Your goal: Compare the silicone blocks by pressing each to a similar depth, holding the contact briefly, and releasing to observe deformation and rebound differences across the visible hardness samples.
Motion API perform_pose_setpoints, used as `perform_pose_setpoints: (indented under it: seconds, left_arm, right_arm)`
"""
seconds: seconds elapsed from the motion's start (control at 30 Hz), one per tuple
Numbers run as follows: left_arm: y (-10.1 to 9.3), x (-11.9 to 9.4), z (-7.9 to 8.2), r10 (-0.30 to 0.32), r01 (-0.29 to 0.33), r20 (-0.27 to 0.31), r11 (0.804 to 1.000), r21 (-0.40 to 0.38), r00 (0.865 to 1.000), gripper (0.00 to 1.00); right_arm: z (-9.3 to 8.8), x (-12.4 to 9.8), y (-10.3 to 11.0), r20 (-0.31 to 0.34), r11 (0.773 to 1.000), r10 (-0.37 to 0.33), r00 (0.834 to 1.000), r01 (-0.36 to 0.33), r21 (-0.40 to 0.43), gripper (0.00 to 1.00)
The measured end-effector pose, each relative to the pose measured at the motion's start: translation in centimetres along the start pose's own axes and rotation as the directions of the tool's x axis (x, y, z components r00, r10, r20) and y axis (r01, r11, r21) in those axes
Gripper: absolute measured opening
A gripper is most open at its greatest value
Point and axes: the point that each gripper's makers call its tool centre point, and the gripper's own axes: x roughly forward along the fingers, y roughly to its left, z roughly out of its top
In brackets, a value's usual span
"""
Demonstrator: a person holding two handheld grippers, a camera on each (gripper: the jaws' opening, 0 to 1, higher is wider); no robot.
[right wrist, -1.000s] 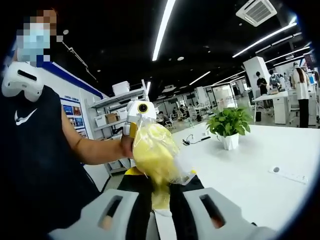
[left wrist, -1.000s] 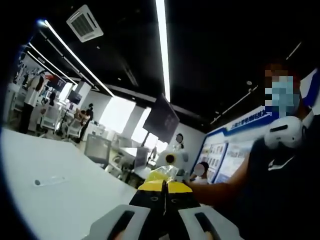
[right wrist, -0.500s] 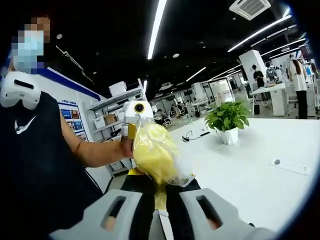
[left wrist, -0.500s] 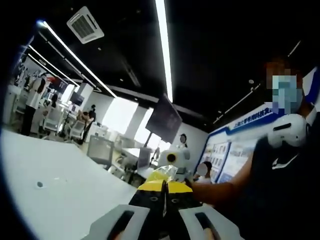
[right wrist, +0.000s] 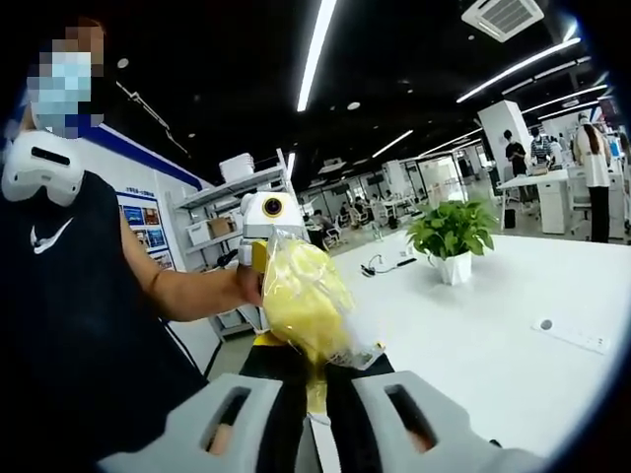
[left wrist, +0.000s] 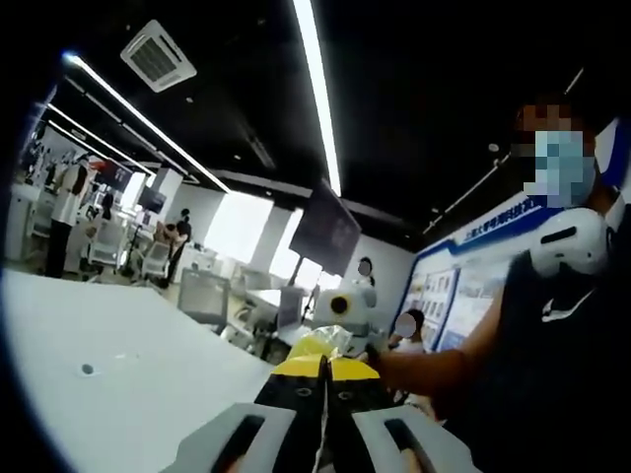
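Yellow silicone block in clear plastic bag [right wrist: 301, 305], held up in air, centre of right gripper view, well above white table [right wrist: 513, 325]. In left gripper view the same bag [left wrist: 317, 345] peeks just past the jaw tips at 12 o'clock of them.

Right gripper [right wrist: 315, 379]: jaws pressed together on the bag's lower edge, bag body standing up above tips. Left gripper [left wrist: 326, 367]: yellow-tipped black jaws close to each other, tips at the bag's near edge; looks like a pinch on the bag, contact itself hidden by the tips. Each gripper shows in the other's view just behind the bag: left gripper at 11 o'clock of the bag in right gripper view, held by person's hand [right wrist: 248, 286].

Person in dark sleeveless top [right wrist: 69, 296] at 9 o'clock in right gripper view, 3 o'clock in left gripper view.

Surface: white table, glossy, mostly bare. Potted green plant [right wrist: 452, 241] in white pot at 2 o'clock of bag, cables beside it.

Room: open office, black ceiling, long light strips [right wrist: 317, 49], ceiling AC vents [left wrist: 158, 56]. Shelving w/ boxes [right wrist: 232, 212] behind bag. Blue-white wall boards [left wrist: 463, 286]. Desks, chairs, ppl standing far back [right wrist: 592, 168].
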Motion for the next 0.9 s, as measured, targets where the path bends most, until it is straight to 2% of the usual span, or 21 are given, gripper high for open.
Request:
perform_pose_setpoints:
  seconds: [0.9]
  left_arm:
    - [-0.01,-0.01,-0.12,0.013,-0.013,-0.008,1.000,0.023,1.000,0.00]
  right_arm:
    - [-0.10,-0.08,-0.10,-0.020,1.000,-0.001,1.000,0.000,-0.030,0.00]
